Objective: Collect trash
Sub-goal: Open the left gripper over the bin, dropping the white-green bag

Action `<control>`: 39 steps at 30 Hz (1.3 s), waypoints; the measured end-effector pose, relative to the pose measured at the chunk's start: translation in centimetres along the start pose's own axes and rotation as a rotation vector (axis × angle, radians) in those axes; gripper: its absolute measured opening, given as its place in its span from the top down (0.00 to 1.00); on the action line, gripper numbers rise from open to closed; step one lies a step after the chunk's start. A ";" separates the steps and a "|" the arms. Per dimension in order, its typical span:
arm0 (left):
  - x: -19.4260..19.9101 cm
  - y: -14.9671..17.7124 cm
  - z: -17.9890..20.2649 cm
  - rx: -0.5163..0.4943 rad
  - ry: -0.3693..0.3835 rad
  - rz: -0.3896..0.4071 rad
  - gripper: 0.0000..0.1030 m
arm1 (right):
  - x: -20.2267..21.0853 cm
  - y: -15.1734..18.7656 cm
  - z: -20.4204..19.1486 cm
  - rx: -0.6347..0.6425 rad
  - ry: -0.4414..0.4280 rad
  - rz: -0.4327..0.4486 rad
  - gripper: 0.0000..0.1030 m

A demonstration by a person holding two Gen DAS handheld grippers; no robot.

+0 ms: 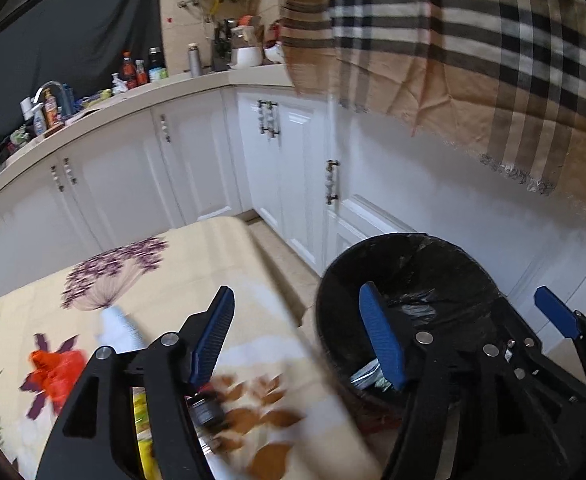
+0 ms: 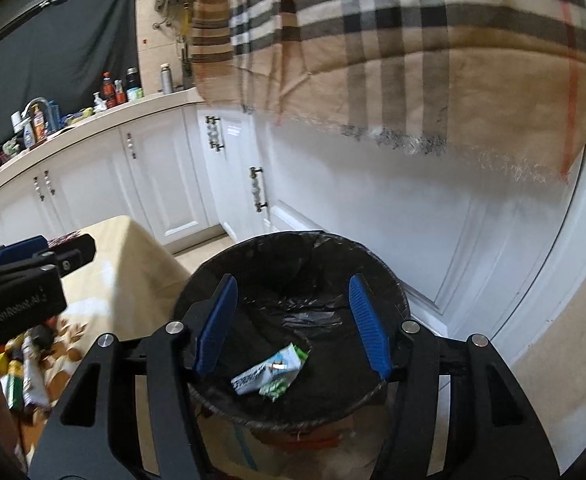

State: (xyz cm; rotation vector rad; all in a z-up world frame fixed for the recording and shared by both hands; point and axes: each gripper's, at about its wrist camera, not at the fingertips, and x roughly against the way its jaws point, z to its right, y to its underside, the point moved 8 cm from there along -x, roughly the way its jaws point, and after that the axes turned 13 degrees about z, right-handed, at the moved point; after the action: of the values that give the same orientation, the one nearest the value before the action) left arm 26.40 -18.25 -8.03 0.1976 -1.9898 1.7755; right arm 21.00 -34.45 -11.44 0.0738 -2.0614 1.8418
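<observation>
A black-lined trash bin [image 2: 397,284] stands on the floor beside a table with a floral cloth [image 1: 197,256]. My right gripper [image 2: 293,328] hangs open above the bin's mouth, nothing between its fingers. A green and white wrapper [image 2: 271,372] lies at the bottom of the bin. My left gripper [image 1: 301,340] is open and empty, straddling the table edge and the bin rim [image 1: 413,240]. On the table below it lie an orange plastic bag [image 1: 57,372], a white crumpled piece [image 1: 119,330], a small dark bottle [image 1: 209,412] and a yellow packet [image 1: 143,420].
White kitchen cabinets [image 1: 285,168] run behind the bin and the table. A plaid cloth [image 1: 473,60] hangs over the counter on the right. Bottles and a tap crowd the countertop [image 1: 93,96] at the left. Tan floor [image 2: 565,340] shows right of the bin.
</observation>
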 end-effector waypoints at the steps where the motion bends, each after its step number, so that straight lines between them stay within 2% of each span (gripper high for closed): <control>1: 0.8 0.2 -0.8 0.009 -0.007 0.002 0.38 | 0.4 0.0 -0.3 0.003 -0.006 0.000 0.45; 12: 7.2 2.5 -8.4 0.069 -0.116 0.003 0.38 | 6.1 0.2 -4.3 0.035 -0.080 0.005 0.45; 23: 12.8 7.2 -14.6 0.111 -0.222 -0.025 0.38 | 11.3 2.2 -10.6 0.098 -0.200 -0.016 0.45; 32: 16.3 10.5 -19.8 0.149 -0.320 -0.051 0.38 | 13.5 4.7 -16.9 0.157 -0.328 -0.071 0.45; 39: 17.7 12.5 -23.1 0.187 -0.378 -0.078 0.38 | 13.8 6.5 -19.2 0.213 -0.360 -0.134 0.47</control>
State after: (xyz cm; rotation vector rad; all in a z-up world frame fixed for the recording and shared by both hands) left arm 11.32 9.56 -10.40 0.7077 -2.0234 1.9874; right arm 10.98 -12.08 -11.94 0.6260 -2.0108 2.0754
